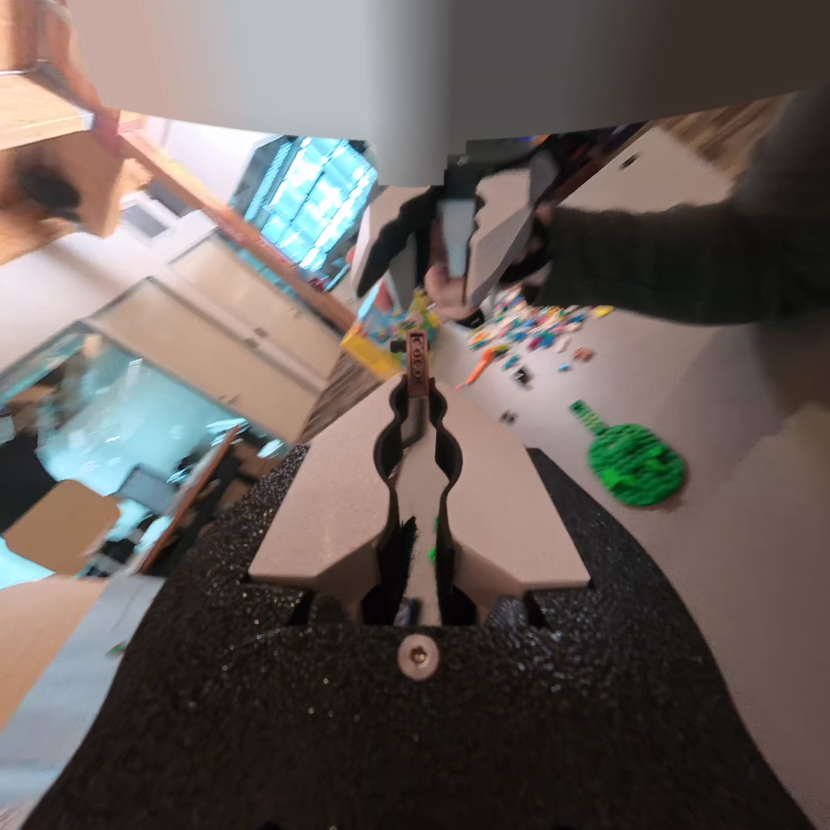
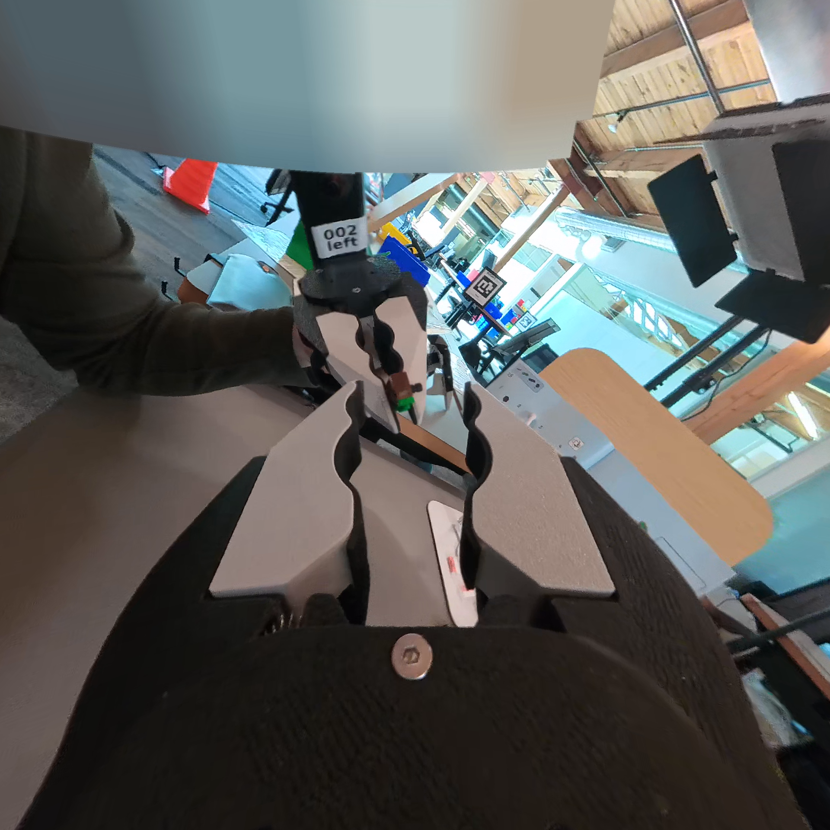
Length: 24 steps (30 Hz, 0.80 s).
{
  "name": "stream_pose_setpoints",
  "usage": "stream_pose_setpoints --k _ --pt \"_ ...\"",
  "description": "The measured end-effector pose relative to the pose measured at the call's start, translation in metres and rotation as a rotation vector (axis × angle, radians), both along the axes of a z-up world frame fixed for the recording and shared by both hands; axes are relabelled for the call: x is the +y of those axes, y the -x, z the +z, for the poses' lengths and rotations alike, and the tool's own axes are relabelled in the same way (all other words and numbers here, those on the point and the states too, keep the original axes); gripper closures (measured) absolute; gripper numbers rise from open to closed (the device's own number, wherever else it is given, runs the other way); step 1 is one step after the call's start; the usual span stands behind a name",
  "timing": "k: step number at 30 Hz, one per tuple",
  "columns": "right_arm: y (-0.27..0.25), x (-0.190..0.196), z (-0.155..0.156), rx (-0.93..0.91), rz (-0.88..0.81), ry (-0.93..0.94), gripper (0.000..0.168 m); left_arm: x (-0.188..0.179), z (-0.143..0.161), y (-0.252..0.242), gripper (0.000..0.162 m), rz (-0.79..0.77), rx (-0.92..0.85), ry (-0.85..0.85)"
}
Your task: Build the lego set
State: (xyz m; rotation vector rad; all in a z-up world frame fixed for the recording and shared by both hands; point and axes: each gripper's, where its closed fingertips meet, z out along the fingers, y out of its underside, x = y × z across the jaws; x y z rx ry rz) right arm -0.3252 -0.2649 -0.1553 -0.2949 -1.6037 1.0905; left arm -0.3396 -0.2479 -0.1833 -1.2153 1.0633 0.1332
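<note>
**Brown piece held up, right tool waiting**

The pale, matte worktop (image 1: 673,359) carries a round green studded plate (image 1: 637,467) and a scatter of loose bricks (image 1: 530,332). Your left tool (image 1: 415,386) pinches a thin brown strip (image 1: 417,359), its long axis pointing away from you. Your right tool (image 2: 411,395) stands spread and empty, just beside it.

A white sticker (image 2: 340,239) with writing sits on the left claw's (image 2: 395,395) black stem.
</note>
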Motion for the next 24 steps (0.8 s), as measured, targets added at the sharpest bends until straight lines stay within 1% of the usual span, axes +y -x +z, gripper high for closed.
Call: stream_pose_setpoints --k 4,7,11,24 --pt "0.003 0.012 0.003 -0.005 -0.068 0.024 0.124 0.017 -0.007 0.012 0.156 0.126 0.057 -0.028" --pt "0.011 0.023 -0.01 -0.084 -0.128 0.012 0.124 0.025 -0.011 0.014 0.156 0.164 0.089 -0.052" --pt "0.014 0.025 -0.022 -0.144 -0.123 -0.01 0.125 0.025 -0.009 0.012 0.156 0.175 0.103 -0.082" --pt "0.011 0.021 -0.021 -0.114 -0.112 -0.047 0.13 0.018 0.001 0.007 0.156 0.152 0.089 -0.136"
